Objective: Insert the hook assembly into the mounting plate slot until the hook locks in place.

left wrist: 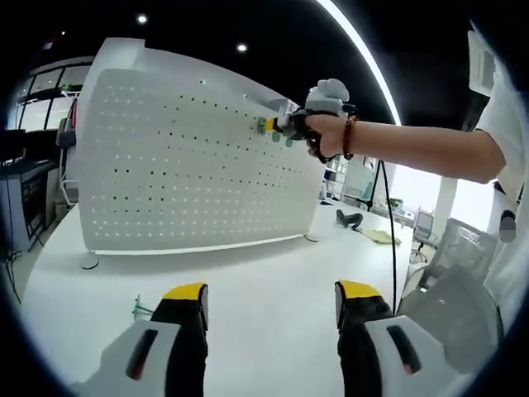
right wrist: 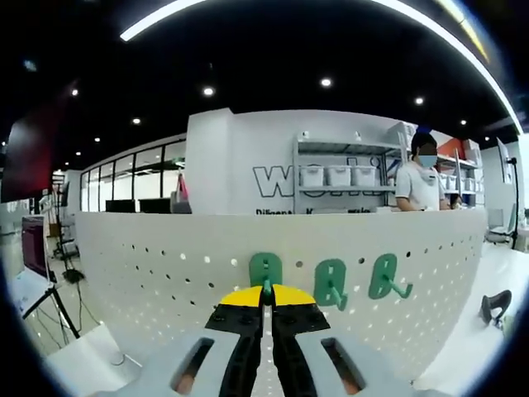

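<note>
On the white table (left wrist: 248, 289) stands a pegboard (left wrist: 190, 165).

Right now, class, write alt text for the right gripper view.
The right gripper, jaws shut on a green hook, presses it against a white pegboard. Two more green hooks hang to its right; a person stands behind.

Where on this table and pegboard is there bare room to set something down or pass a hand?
Bare white table lies between the pegboard foot and the left gripper. The pegboard's left and lower holes are bare. It is crowded at the upper right, where the right gripper, shut on a green hook, works beside two more hooks.
</note>
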{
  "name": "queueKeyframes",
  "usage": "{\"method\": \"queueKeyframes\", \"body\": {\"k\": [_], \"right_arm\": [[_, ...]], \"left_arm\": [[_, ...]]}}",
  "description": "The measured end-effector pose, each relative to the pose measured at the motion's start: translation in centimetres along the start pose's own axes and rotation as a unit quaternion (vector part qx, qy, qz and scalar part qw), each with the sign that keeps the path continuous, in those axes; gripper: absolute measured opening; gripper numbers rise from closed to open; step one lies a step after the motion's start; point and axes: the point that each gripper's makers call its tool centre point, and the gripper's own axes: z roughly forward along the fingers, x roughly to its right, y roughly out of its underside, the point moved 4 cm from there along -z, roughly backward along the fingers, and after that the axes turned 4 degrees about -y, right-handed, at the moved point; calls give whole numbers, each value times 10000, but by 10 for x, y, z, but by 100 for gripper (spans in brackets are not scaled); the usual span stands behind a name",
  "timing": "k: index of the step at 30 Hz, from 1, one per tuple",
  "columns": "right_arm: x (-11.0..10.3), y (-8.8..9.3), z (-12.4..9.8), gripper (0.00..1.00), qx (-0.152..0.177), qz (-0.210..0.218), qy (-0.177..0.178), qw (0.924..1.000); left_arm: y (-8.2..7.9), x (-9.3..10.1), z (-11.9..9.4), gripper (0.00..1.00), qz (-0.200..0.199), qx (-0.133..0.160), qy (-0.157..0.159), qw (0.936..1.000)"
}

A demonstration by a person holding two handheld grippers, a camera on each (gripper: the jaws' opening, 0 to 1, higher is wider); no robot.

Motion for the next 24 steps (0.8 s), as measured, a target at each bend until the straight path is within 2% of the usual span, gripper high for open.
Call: {"method": "queueKeyframes", "body": {"k": [2,4,8,12,15,18,24], "right_arm": [[-1,2,1,1,-28,-43,43,10000],[-1,2,1,1,-4,112,113,9999],[-1,3,2,1,-6,-52,117,9999],[-2,3,2,2,-94,-208,64,9997],[-2,4,3,4,-116,-162,22,9998],[-2,0,3,6,-4,-168,5,9999],[-4,-3,0,9,9,-210,-97,9997]], "left_arm": [[-1,-1,0,64,-12,12,-4,10000],[-1,-2,0,64,-5,20,-17,10000],[-2,-6,0,64,-12,46,-58,10000],[-1,-11,2,63,-28,16,-116,9999],[-3,-13,3,63,-55,61,-131,9999],[-4,-14,4,63,-29,56,-136,9999],[-3,-22,10,62,19,7,-208,9998]]}}
